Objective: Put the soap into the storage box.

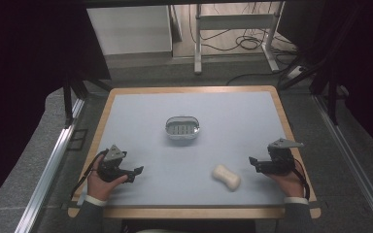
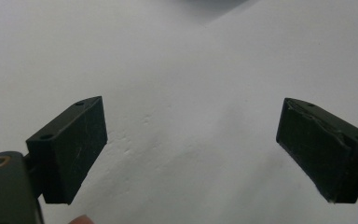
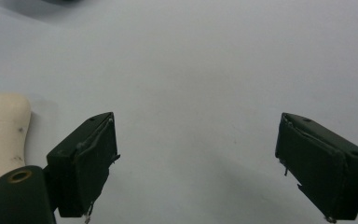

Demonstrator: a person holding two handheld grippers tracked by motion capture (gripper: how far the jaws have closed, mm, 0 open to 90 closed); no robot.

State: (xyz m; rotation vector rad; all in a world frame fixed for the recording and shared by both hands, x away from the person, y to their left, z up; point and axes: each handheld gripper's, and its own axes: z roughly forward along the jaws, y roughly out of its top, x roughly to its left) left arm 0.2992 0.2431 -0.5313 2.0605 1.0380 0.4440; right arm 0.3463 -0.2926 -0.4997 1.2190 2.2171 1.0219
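A pale bar of soap (image 1: 226,176) lies on the blue-grey worktop (image 1: 233,121), toward the person's near right. The right hand-held gripper (image 1: 253,162) rests just beside it, and the soap lies to that gripper's own left and slightly nearer the person — in the right gripper view its rounded end (image 3: 2,135) shows just outside the left jaw rather than between the two. Its long axis runs slantwise in the high view, from upper left down to lower right, so it does not line up squarely with the jaw gap as the gripper now points. The right gripper's jaws stand wide apart with nothing between them but bare worktop.

The left hand-held gripper (image 1: 138,171) sits well apart from the soap, on the near left of the worktop, also spread wide and empty. The right hand is clearly the nearer one, so my guess is the pick falls to it, after a turn and a sideways shift to straddle the bar's narrow waist.

Farther back, near the middle of the worktop, stands an oval soap dish (image 1: 182,127) with a slotted drain insert — it looks empty.
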